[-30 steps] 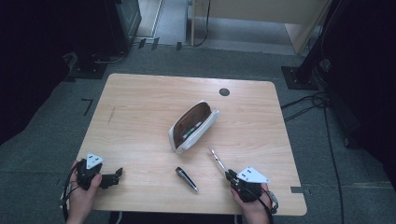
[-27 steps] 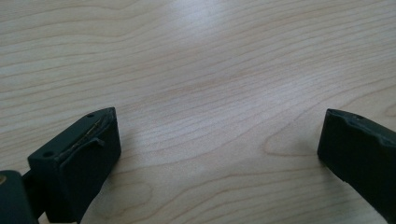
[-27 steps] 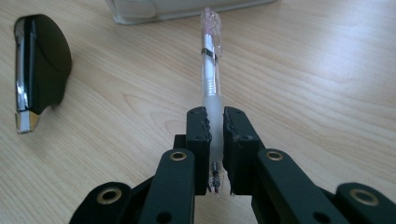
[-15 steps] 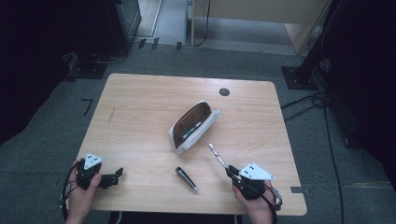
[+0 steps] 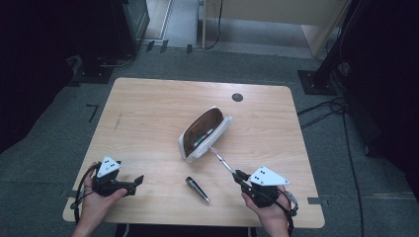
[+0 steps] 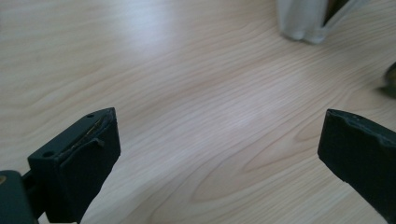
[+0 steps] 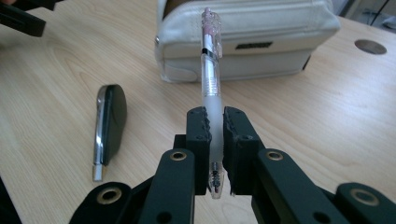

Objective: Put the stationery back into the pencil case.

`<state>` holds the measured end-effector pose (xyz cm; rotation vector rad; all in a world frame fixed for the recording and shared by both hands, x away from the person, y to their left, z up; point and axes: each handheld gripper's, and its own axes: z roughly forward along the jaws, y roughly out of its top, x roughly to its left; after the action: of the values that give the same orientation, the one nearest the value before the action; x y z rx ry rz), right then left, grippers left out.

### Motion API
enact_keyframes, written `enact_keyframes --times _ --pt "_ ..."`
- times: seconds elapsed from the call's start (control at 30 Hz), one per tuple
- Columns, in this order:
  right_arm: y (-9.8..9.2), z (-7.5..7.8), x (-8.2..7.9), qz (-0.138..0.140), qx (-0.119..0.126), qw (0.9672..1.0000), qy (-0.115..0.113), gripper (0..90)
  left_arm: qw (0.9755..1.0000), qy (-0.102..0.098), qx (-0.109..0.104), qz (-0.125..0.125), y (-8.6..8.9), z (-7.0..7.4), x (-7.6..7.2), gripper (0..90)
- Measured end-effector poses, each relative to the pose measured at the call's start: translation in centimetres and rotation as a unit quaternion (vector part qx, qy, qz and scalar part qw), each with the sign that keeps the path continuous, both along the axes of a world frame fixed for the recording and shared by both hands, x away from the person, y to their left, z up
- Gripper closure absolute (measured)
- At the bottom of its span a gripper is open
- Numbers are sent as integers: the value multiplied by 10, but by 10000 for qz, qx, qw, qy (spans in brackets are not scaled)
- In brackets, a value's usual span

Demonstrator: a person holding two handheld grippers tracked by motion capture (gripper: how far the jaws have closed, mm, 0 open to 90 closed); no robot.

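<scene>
The pen (image 7: 211,84), clamped near its tip end in the right gripper (image 5: 240,176), points its long axis up-left at the open pencil case (image 5: 205,134) just ahead, while the left gripper (image 5: 137,180) hangs wide and empty over the worktop (image 5: 148,113).

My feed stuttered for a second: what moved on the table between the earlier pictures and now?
The right hand-held gripper, shut on the clear pen, carried it up the high view until its tip met the white pouch's open edge. The left hand-held gripper, jaws open, barely shifted. Pouch and dark pocket tool stayed put.
</scene>
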<state>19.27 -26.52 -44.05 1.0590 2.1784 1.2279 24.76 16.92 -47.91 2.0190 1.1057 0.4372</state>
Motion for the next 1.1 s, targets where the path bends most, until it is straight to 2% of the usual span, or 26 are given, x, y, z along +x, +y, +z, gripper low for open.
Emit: enact_keyframes --times 0.2,0.37,0.53,0.73,0.83,1.0,1.1 --pt "10 9 5 178 33 9998 -58 817 9989 -184 -49 -420 -28 18 7 0" --pt "20 12 13 324 52 9994 -78 817 9972 -320 -48 -670 -49 26 14 0" --pt "31 14 18 449 42 9989 -115 817 9949 -250 -329 -918 -62 29 19 0" --pt "41 13 22 542 113 9984 -76 817 9923 -251 -530 -1094 -72 33 21 3" --pt "46 12 23 597 154 9981 -97 817 9900 -283 -648 -1223 -75 36 21 52" --pt "53 11 23 675 224 9974 -103 817 9830 -145 -1097 -1466 -78 39 23 72" --pt "57 11 23 719 261 9970 -104 817 9800 -26 -1400 -1415 -79 40 26 142"
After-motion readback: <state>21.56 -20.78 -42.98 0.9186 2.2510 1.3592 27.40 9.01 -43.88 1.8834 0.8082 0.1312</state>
